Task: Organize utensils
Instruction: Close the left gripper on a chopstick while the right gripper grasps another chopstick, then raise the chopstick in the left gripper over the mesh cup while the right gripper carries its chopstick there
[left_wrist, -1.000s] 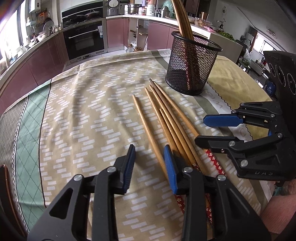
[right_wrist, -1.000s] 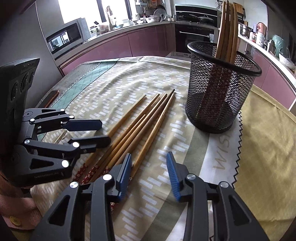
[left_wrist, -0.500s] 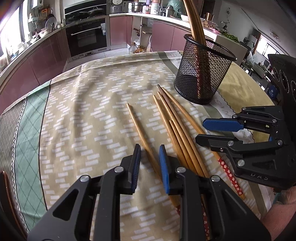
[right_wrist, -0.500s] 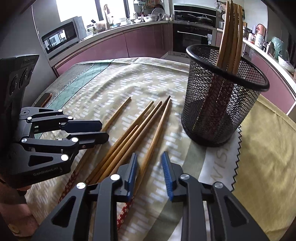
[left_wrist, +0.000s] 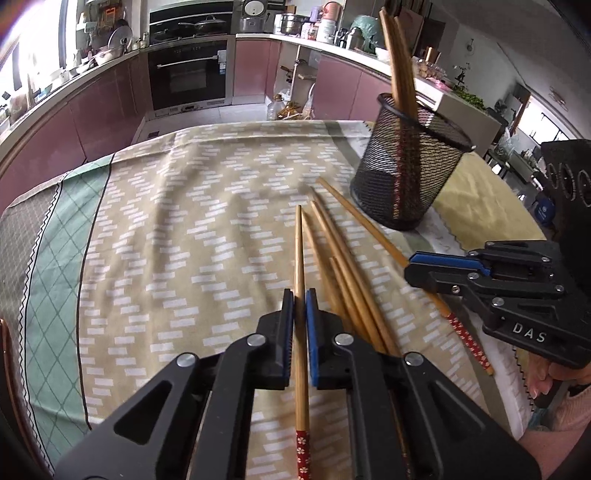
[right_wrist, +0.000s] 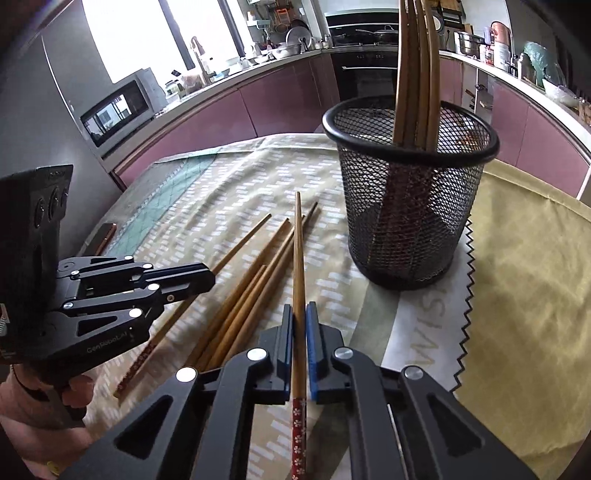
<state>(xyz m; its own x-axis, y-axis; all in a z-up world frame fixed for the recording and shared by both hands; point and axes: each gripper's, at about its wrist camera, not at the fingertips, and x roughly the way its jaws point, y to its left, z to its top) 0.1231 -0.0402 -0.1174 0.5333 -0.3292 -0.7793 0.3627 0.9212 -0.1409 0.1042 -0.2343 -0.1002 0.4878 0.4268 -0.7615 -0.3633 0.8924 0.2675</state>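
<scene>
In the left wrist view my left gripper (left_wrist: 299, 295) is closing, its pads pressed on one wooden chopstick (left_wrist: 299, 243) with a red flowered end. It points ahead across the cloth. My right gripper (right_wrist: 300, 310) is closing the same way, pads tight on another chopstick (right_wrist: 297, 251). Between the two, several loose chopsticks (left_wrist: 345, 266) lie fanned on the tablecloth (left_wrist: 184, 240). A black mesh holder (right_wrist: 406, 206) stands upright ahead of the right gripper, with several chopsticks (right_wrist: 415, 74) leaning in it. From the side, each gripper shows in the other's view: right gripper (left_wrist: 412, 267), left gripper (right_wrist: 208, 277).
A yellow cloth (right_wrist: 524, 277) with a zigzag edge covers the table right of the holder. Kitchen cabinets and an oven (left_wrist: 192, 74) run behind the table. A person's hand (right_wrist: 33, 406) holds the left gripper near the table's front edge.
Both grippers went from open to shut, each clamping one chopstick. The left-hand chopstick has swung in line with the left gripper's fingers, the right-hand one likewise.
</scene>
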